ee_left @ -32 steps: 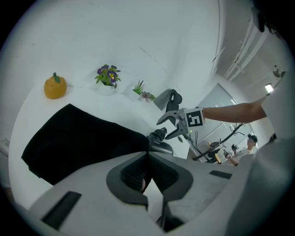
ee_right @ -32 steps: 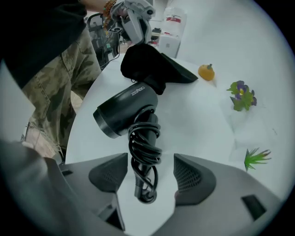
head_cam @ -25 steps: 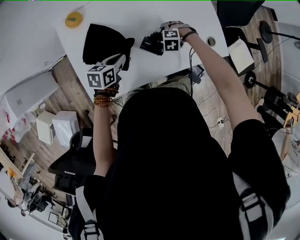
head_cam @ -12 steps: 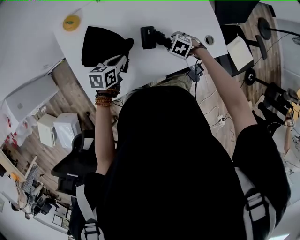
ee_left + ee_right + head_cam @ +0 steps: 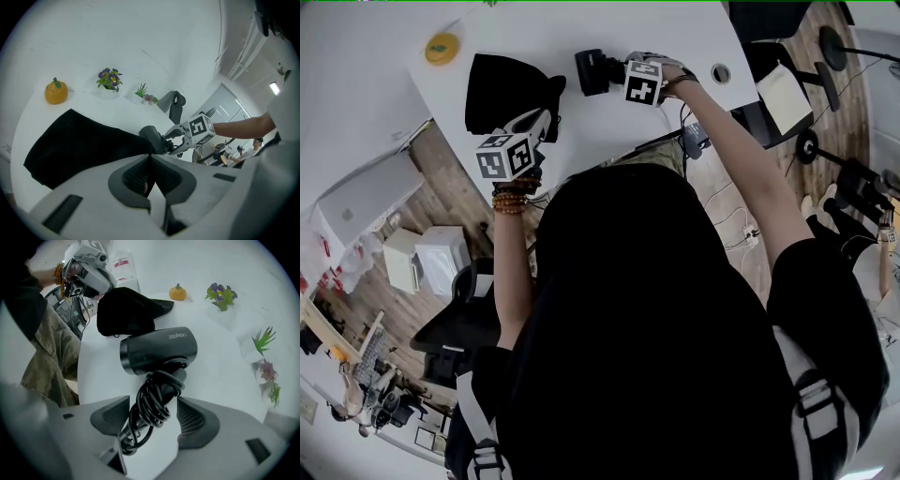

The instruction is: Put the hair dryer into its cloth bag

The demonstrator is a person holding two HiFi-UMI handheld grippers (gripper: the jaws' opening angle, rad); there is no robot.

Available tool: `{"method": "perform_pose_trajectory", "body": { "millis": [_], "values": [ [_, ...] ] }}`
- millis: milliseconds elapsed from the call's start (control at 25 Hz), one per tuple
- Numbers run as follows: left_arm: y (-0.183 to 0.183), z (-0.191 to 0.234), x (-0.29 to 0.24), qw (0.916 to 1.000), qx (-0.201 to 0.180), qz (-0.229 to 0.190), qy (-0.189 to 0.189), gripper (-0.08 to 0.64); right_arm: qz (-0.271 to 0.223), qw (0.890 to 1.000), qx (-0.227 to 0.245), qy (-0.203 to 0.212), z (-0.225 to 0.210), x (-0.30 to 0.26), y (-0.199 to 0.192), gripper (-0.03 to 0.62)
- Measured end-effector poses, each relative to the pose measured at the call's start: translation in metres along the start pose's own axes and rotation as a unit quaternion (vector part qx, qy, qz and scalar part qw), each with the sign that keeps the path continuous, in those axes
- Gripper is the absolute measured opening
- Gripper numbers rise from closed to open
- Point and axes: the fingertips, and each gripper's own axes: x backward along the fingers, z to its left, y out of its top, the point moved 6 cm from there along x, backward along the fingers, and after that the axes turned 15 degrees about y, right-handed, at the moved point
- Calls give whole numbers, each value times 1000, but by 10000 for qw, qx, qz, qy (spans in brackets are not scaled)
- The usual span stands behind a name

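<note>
Find the hair dryer (image 5: 159, 350) on its side on the white table (image 5: 225, 376), just beside the cloth bag (image 5: 126, 310). Expect rigid, slick, fairly hefty plastic; take the cord-wrapped handle. Note the right tongs (image 5: 150, 416) opening wide astride that handle, not pressing, and the left tongs (image 5: 150, 159) pinched tight on the bag's soft edge.
</note>
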Motion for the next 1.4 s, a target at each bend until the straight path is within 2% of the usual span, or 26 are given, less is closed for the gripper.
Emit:
{"method": "perform_pose_trajectory", "body": {
  "millis": [120, 280, 360, 480, 600, 800, 1000, 1400],
  "values": [
    [1, -1, 1, 10000, 9, -5, 23, 32, -387, 9988, -308, 54, -4, 6, 2, 305],
    [4, 0, 3, 9999, 61, -99, 59, 32, -1221, 9882, -924, -44, -16, 29, 11, 305],
    [1, 0, 4, 9999, 98, -102, 65, 32, -1151, 9889, -941, -15, -18, 25, 16, 305],
    [0, -1, 3, 9999, 102, -105, 69, 32, -717, 9948, -726, 61, -20, 4, 23, 305],
    [2, -1, 4, 9997, 140, -165, 104, 32, -611, 9951, -768, 83, -20, -3, 27, 308],
    [1, 0, 2, 9994, 222, -239, 85, 32, -947, 9890, -1115, -230, -15, -1, 19, 307],
    [2, 2, 4, 9992, 255, -297, 73, 32, -1293, 9819, -1299, -474, -9, 6, 18, 264],
    [5, 12, 7, 9970, 570, -496, 159, 32, -1404, 9850, -984, -211, 49, 1, 19, 245]
  ]
}}
